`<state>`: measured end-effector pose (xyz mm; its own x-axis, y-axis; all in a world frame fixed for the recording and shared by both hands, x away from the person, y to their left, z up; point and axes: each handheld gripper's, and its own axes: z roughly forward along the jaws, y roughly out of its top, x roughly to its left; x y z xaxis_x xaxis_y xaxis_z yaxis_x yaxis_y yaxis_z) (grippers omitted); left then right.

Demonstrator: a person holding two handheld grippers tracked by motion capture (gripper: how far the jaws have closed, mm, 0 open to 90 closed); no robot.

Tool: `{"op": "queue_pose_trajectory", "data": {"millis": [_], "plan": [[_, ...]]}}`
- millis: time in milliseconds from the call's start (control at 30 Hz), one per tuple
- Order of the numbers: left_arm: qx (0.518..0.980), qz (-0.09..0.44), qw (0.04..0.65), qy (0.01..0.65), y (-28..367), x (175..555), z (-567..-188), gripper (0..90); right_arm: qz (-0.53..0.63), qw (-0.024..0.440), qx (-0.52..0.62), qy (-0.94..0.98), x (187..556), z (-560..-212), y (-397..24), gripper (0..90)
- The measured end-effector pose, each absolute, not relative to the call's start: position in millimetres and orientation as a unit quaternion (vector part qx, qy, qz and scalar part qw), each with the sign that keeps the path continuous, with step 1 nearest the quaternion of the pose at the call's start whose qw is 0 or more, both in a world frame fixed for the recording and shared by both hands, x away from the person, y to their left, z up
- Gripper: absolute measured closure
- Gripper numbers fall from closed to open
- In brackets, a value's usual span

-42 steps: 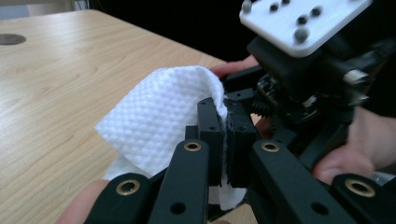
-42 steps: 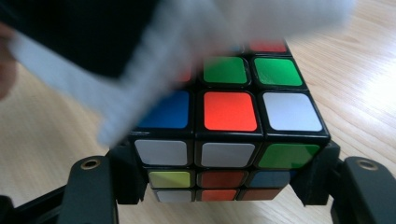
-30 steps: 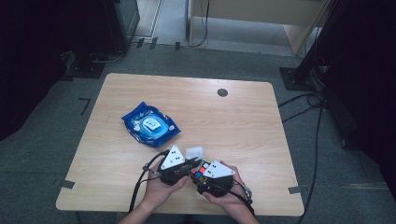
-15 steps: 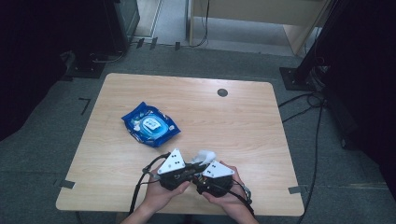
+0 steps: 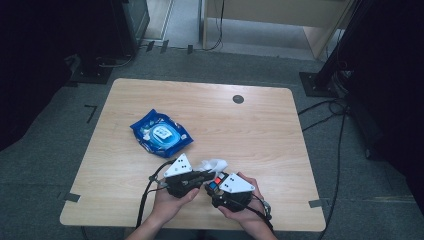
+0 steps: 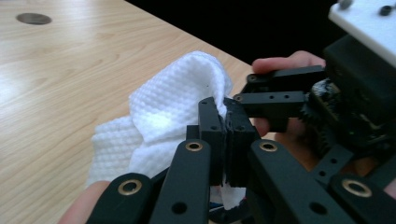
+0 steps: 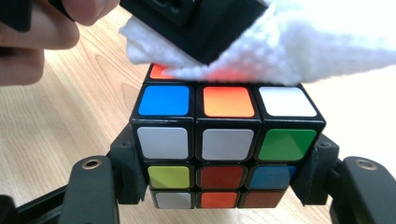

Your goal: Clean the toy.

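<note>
Since a second ago the white wipe (image 5: pixel 214 165) has lifted from flat on the table into a bunched peak over the cube, and the left gripper (image 5: pixel 202 176) has edged toward the right one. At the left, the blue wipes packet (image 5: pixel 161 134) lies well apart, with bare wood around it. The left gripper's jaws are pinched tight on the wipe, which drapes on the puzzle cube (image 7: pixel 226 144). The right gripper (image 5: pixel 216 186) clamps the cube's sides, near the front edge of the table (image 5: pixel 280 125). To the right and beyond, the tabletop lies open.
</note>
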<state>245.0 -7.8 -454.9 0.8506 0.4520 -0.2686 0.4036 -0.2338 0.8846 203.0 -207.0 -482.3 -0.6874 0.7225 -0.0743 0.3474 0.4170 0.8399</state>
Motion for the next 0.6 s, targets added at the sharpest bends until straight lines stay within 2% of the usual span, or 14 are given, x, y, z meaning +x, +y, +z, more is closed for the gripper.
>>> {"op": "queue_pose_trajectory", "data": {"millis": [200, 267, 433, 600], "plan": [[0.776, 0.050, 0.545, 0.314, 5, 255, -459, 88.9, 0.431, 0.227, 0.330, 0.809, 203, -481, -209, 34.6], [0.781, 0.061, 0.523, 0.335, 9, 261, -465, 89.0, 0.440, 0.232, 0.329, 0.803, 202, -479, -211, 34.6], [0.777, 0.060, 0.508, 0.368, 19, 270, -479, 88.4, 0.466, 0.243, 0.333, 0.783, 202, -467, -223, 34.6], [0.771, 0.071, 0.519, 0.362, 18, 265, -474, 76.6, 0.462, 0.243, 0.359, 0.774, 205, -469, -235, 34.5]]}}
